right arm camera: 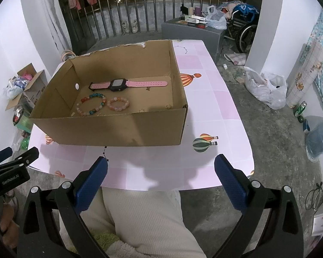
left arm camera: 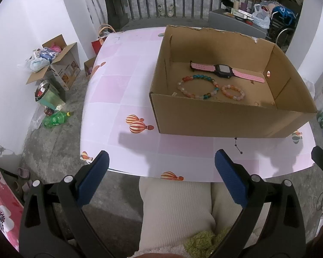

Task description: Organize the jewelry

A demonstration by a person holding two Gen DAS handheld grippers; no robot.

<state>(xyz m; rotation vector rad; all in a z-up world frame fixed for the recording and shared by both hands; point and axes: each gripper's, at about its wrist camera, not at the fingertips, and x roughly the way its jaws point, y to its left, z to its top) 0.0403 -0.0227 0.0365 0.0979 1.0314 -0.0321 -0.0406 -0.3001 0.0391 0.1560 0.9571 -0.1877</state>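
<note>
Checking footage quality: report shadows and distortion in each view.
Left wrist view: fisheye bends the table edge; gripper shadows darken its near part; the cardboard box interior is dim. Right wrist view: same curvature, shadows before the box, watch face catches a pale sheen.

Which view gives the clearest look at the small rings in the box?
The right wrist view. There the rings lie in plain sight on the box floor near the front wall, gold loops easy to pick out. The left wrist view shows only tiny specks at the front wall's edge, partly cut off by it.
</note>
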